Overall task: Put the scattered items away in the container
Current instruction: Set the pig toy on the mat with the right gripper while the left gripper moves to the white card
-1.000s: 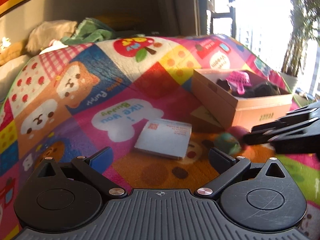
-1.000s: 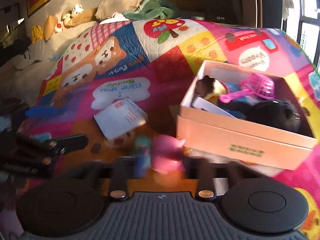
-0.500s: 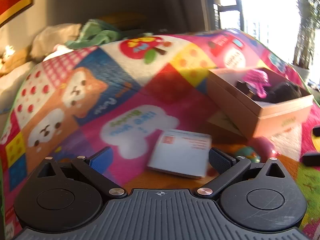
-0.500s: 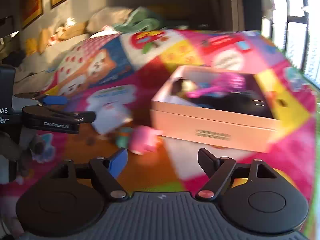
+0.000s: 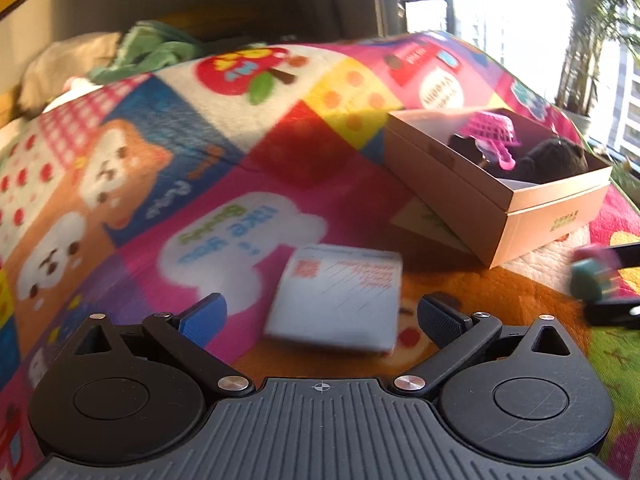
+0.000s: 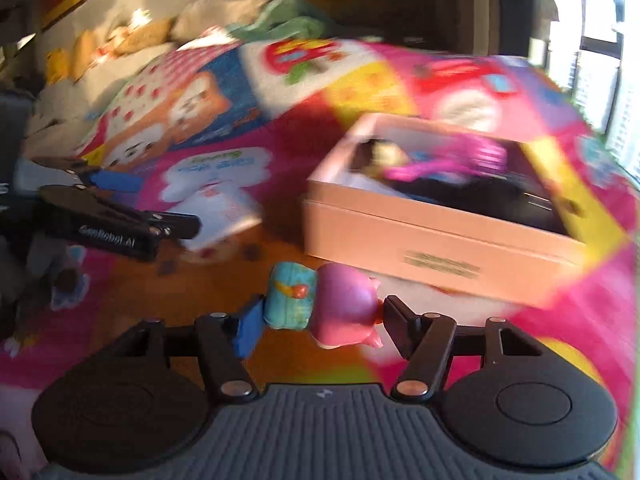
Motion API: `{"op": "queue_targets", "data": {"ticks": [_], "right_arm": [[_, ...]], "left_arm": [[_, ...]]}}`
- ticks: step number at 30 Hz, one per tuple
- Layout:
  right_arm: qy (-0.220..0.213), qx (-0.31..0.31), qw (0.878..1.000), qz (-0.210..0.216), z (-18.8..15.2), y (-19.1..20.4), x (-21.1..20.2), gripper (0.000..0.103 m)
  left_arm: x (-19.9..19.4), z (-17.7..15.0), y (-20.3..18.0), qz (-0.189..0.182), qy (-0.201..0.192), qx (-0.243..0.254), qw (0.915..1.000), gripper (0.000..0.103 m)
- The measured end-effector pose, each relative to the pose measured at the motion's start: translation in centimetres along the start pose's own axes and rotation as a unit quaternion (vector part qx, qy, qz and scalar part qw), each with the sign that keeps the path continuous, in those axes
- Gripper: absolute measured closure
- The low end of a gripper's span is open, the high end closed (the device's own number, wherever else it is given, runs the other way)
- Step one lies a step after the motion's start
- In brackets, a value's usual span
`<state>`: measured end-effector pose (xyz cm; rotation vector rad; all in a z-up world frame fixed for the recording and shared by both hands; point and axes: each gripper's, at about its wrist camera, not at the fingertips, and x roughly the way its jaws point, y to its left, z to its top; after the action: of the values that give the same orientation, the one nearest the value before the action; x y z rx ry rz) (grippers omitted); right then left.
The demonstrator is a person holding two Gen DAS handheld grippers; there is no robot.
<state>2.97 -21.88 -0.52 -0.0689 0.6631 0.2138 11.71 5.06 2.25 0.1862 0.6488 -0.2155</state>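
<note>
A bright cartoon blanket (image 5: 280,152) covers a bed. The right gripper (image 6: 320,316) is closing its jaws, its pads touching a pink and teal toy (image 6: 324,308) on both sides, just in front of an open box (image 6: 440,236) of toys. The left gripper (image 5: 320,316) stands wide open and empty over a blurred booklet (image 5: 340,300).

L gripper (image 5: 320,312) angled down, jaws spread wide, nothing between pads. R gripper (image 6: 320,316) also tilted down, jaws closing, blue pad and black pad pressing either end of a small toy (image 6: 326,310).
</note>
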Motion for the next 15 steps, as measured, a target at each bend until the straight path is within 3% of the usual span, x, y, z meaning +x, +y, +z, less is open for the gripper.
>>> {"op": "queue_targets", "data": {"ticks": [5,9,13,14,15], "right_arm": [[-0.015,0.063,0.994,-0.086,-2.9,-5.7,-3.4,0.038],[-0.016,0.127,0.986,-0.103,-4.4,-9.0,-3.4,0.036],[-0.021,0.171,0.98,-0.097,-5.4,-10.2,-2.3,0.022],[-0.018,0.174,0.98,-0.095,-5.6,-10.3,-2.2,0.021],[-0.021,0.174,0.98,-0.093,-5.7,-10.4,-2.3,0.02]], "left_arm": [[3.0,1.5,-1.0,-0.021,0.021,0.013,0.9995,0.0],[4.6,2.0,-1.2,-0.04,0.035,-0.003,0.9986,0.0],[4.8,1.9,-1.8,-0.033,0.035,0.006,0.9988,0.003],[4.5,1.9,-2.0,-0.031,0.031,0.013,0.9989,0.016],[4.1,1.9,-2.3,-0.03,0.029,0.021,0.9989,0.035]]}}
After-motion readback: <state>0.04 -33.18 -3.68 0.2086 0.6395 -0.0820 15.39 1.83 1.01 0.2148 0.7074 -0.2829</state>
